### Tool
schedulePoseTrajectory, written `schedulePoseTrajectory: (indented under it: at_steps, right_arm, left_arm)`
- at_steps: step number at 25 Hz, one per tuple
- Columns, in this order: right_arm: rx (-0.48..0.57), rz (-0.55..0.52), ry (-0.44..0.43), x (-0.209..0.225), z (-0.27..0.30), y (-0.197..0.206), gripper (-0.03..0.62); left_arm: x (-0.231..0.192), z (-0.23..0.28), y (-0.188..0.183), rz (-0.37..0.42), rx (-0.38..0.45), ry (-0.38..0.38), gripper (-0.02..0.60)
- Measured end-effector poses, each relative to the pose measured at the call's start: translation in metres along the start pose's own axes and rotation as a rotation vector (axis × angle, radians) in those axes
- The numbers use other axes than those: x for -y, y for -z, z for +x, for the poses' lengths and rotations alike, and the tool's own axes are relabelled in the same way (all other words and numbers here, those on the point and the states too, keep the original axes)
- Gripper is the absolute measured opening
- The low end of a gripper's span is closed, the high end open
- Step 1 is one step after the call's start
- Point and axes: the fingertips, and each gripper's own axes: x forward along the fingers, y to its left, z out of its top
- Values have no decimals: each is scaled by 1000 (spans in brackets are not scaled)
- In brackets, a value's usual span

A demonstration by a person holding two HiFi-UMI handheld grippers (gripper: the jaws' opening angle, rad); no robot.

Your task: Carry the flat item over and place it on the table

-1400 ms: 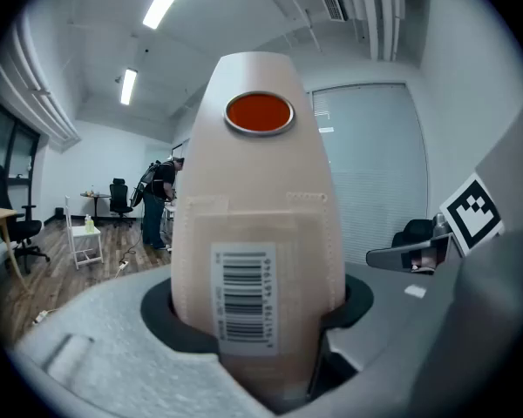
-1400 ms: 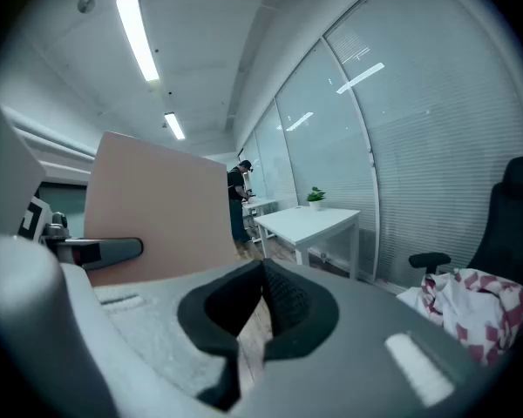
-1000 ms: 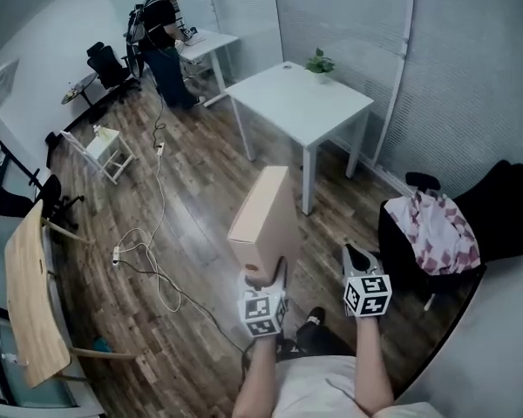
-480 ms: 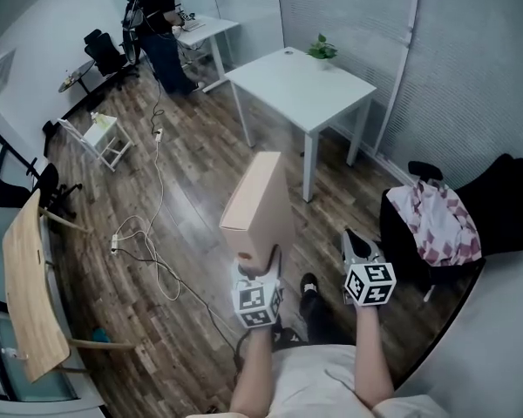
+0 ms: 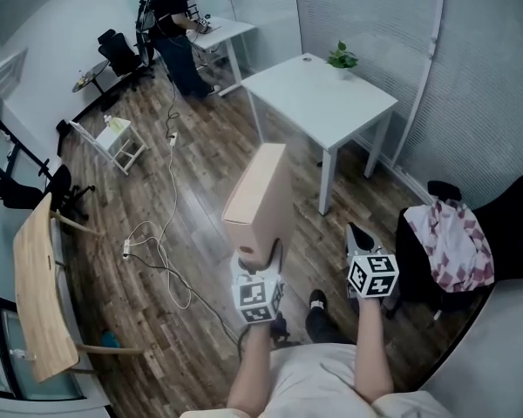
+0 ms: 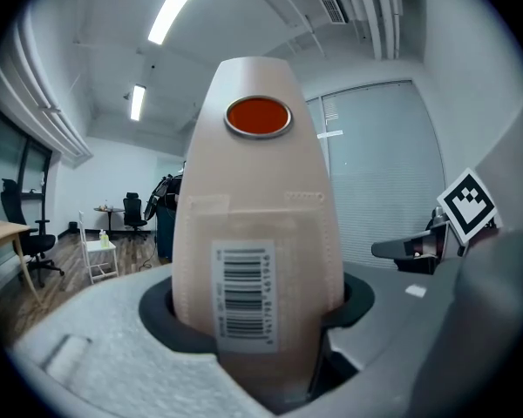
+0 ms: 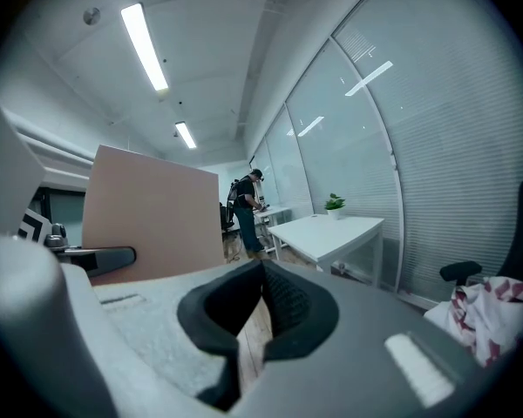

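While you stand on the wooden floor (image 5: 196,225), your left gripper (image 5: 259,275) is clamped on the lower end of the flat cardboard box (image 5: 261,200).

- Box: held upright, on edge, narrow face toward you. It leans slightly away from your body. It hangs in the air above the floor, well apart from the white tabletop (image 5: 322,103).
- Left gripper view: both jaws press against the box's sides. A barcode label (image 6: 244,296) sits just above the jaws. A round red sticker (image 6: 258,116) marks the far end of the same face.
- Right gripper (image 5: 355,233): jaws together, pads meeting at the tips, nothing between them. It is held beside the left gripper, apart from the box.
- Tabletop: ahead of you and to the right, bare apart from a small potted plant (image 5: 340,57) at its far corner.
- Surroundings: a cable (image 5: 161,259) trails across the floor to your left. A pink-and-white patterned cloth (image 5: 458,242) lies on a dark seat at your right. A person (image 5: 174,20) stands at a far desk.
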Motion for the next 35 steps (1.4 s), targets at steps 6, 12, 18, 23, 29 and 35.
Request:
schedulePoseTrajectory:
  at_steps: [6,12,18,23,29,35]
  right_arm:
    - [10,-18,-34,17,59,-38,2]
    - [88,-60,-45,43,102,-94,2]
    - [100,-44,-51,70,137,-113,2]
    - [76,-66,-90,77,160,-114,2]
    - [51,-76,-107,91,169,-112,2]
    - [22,-95,-113,96,172,-100,2]
  left_arm:
    - [-17,57,-25,38,21,-8,296]
    - [-20,111,-49,51,36,2,296]
    - [-25,146,-58,69,44,-22,296]
    - [-27,168,-59,51,41,-50,296]
    - [-18,182,-56,30,40,-58,296]
    - [-21,182,-51,35,53,-70,296]
